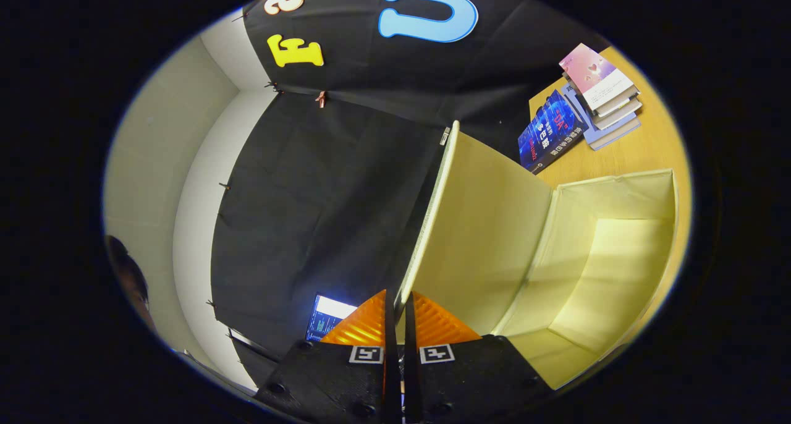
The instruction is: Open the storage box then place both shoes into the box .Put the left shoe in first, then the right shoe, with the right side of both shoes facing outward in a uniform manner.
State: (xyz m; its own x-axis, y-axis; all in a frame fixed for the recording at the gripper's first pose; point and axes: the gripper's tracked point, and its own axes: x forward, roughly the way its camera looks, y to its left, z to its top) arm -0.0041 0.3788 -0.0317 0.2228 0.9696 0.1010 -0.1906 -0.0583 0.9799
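The gripper (398, 316) has its two orange fingers (364, 325) nearly together, pinching the thin edge of the box's lid (488, 226), which stands raised and swung away from the box (618, 251). The box lies open, its pale yellow inside bare. It rests on a wooden table (655, 146). Beyond the box, books (593, 96) lie stacked on the table. A screen (327, 316) glows just beside the fingers.
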